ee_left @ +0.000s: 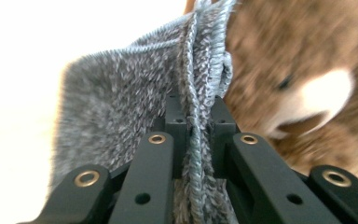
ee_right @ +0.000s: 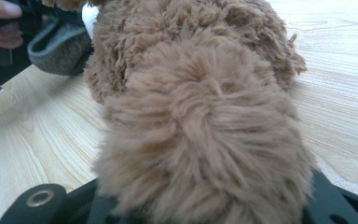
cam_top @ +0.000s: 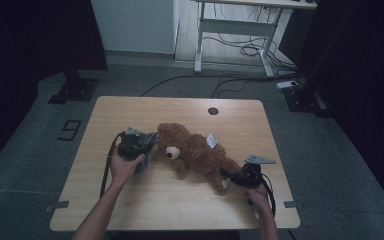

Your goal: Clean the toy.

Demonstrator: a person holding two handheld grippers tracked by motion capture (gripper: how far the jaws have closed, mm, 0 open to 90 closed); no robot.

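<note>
A brown teddy bear [cam_top: 195, 150] lies on its back across the wooden table [cam_top: 145, 200], head to the left. My left gripper [cam_top: 149, 142] is beside the bear's head, shut on the rim of a grey knitted hat [cam_top: 146, 156]. In the left gripper view the knit [ee_left: 112, 102] is pinched between the jaws and the bear's face [ee_left: 298, 84] sits just behind it. My right gripper [cam_top: 228, 178] is shut on the bear's lower leg [ee_right: 205, 130], and its fur hides the jaw tips. The hat [ee_right: 60, 46] and the other hand [ee_right: 0, 23] show far off.
A white tag [cam_top: 211, 141] sticks out of the bear's side. A round cable hole [cam_top: 213, 111] lies near the table's far edge. Beyond the table stand a white desk frame [cam_top: 240, 30], floor cables [cam_top: 250, 50] and a black stand base [cam_top: 74, 90].
</note>
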